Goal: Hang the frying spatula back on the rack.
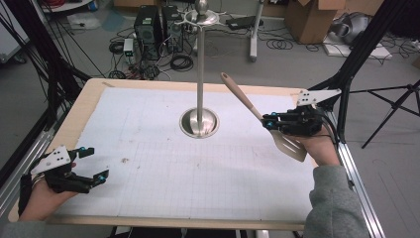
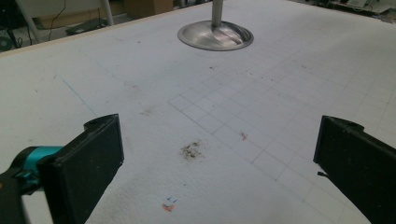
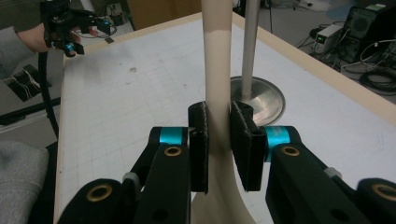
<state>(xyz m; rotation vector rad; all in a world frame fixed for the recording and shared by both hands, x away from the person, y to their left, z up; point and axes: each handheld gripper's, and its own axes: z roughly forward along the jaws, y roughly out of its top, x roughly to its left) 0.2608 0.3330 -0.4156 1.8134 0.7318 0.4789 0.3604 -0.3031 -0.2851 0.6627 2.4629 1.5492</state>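
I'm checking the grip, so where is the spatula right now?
In the high view the spatula is off the table at the right side, clamped in the right gripper, its handle slanting up toward the metal stand.

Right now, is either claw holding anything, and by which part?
The right claw grips the spatula on its neck, just above the blade, handle pointing up toward the stand. The left claw is open and empty.

Left gripper [image 1: 94, 163] low, fingers [image 2: 88, 163] wide apart, right gripper [image 1: 270, 123] raised, fingers clamped.
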